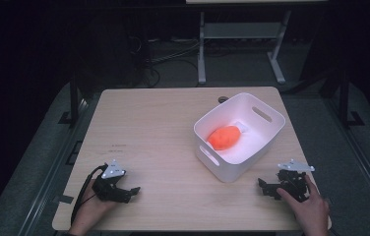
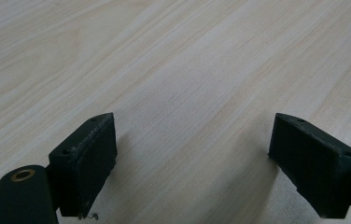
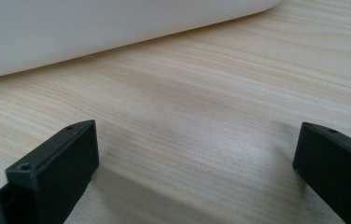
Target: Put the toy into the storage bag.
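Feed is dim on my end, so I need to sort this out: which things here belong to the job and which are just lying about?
Belongs to the job:
- white bin
- orange object lying inside it
- left gripper, open, holding nothing
- right gripper, open, holding nothing

Just lying about:
- small dark round thing on the table behind the bin
- white frame on the floor beyond the table

Wooden table point(image 1: 163, 123) bearing white bin point(image 1: 266, 135)

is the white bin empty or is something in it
Not empty. The white bin stands upright on the table with an orange object lying on its floor.
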`<state>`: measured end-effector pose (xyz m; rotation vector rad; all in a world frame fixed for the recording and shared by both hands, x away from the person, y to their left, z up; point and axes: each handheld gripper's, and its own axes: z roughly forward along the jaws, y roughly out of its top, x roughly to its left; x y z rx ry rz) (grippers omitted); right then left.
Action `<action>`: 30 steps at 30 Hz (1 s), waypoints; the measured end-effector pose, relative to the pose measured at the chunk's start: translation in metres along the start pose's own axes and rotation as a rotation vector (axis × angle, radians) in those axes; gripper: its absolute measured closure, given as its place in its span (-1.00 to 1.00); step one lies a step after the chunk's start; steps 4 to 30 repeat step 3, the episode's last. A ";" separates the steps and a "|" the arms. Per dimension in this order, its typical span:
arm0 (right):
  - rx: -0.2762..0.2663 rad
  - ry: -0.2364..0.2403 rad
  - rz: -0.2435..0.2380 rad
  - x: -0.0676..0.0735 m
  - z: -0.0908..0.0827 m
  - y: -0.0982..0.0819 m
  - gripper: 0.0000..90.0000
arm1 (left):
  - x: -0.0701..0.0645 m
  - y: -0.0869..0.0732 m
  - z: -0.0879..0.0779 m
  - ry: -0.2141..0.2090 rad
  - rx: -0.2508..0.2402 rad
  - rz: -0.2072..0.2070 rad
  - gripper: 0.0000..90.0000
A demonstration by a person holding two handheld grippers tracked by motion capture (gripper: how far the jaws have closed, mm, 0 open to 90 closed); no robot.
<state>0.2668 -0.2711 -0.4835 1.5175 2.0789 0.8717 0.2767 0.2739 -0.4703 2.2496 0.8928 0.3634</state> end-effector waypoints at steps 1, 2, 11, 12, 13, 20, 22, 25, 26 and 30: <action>0.000 0.000 0.000 0.000 0.000 0.000 -1.00 | 0.000 -0.001 0.000 -0.002 -0.007 0.001 -0.71; 0.000 0.000 0.000 0.000 0.000 0.000 -1.00 | 0.000 -0.001 0.000 -0.004 -0.013 0.003 -0.71; 0.000 0.000 0.000 0.000 0.000 0.000 -1.00 | 0.000 -0.003 0.001 -0.007 -0.029 0.003 -0.71; 0.000 0.000 0.000 0.000 0.000 0.000 -1.00 | 0.000 -0.003 0.001 -0.007 -0.029 0.003 -0.71; 0.000 0.000 0.000 0.000 0.000 0.000 -1.00 | 0.000 -0.003 0.001 -0.007 -0.029 0.003 -0.71; 0.000 0.000 0.000 0.000 0.000 0.000 -1.00 | 0.000 -0.003 0.001 -0.007 -0.029 0.003 -0.71; 0.000 0.000 0.000 0.000 0.000 0.000 -1.00 | 0.000 -0.003 0.001 -0.007 -0.029 0.003 -0.71; 0.000 0.000 0.000 0.000 0.000 0.000 -1.00 | 0.000 -0.003 0.001 -0.007 -0.029 0.003 -0.71; 0.000 0.000 0.000 0.000 0.000 0.000 -1.00 | 0.000 -0.003 0.001 -0.007 -0.029 0.003 -0.71; 0.000 0.000 0.000 0.000 0.000 0.000 -1.00 | 0.000 -0.003 0.001 -0.007 -0.029 0.003 -0.71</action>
